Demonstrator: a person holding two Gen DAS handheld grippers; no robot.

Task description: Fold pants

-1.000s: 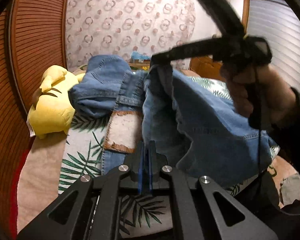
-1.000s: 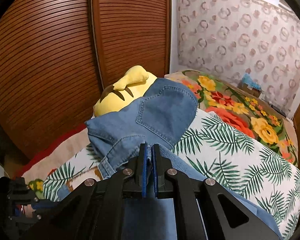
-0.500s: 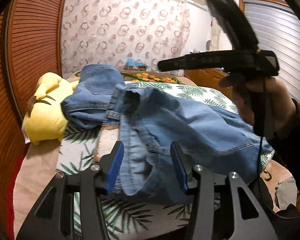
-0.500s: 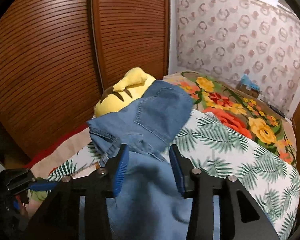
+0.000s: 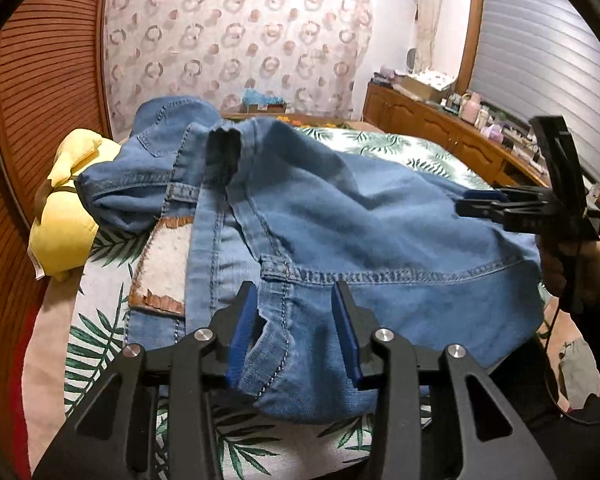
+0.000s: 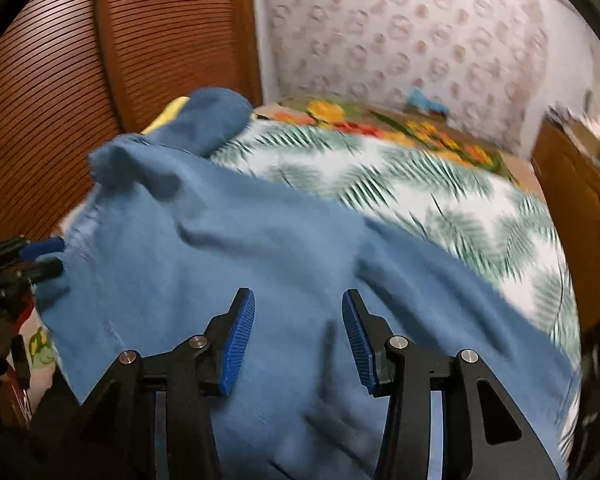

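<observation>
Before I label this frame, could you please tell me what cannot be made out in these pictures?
- Right wrist view: motion blur hides the stitching on the blue denim pants.
- Left wrist view: those pants cover part of the yellow plush toy.
- Left wrist view: small items on the brown wooden dresser are too small to identify.
- Both views: the pants' full length is cut off.

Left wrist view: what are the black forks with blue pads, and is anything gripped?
Each fork is a hand-held gripper carried by a person, with a camera looking along its fingers. In the left wrist view, the left hand-held gripper stands over the jeans on the leaf-print bed; its jaws are closing, denim between them, pads not yet pressing. The right hand-held gripper shows at the side there. Its own view is blurred; its jaws stand apart above the denim. A yellow plush toy lies beside.
</observation>
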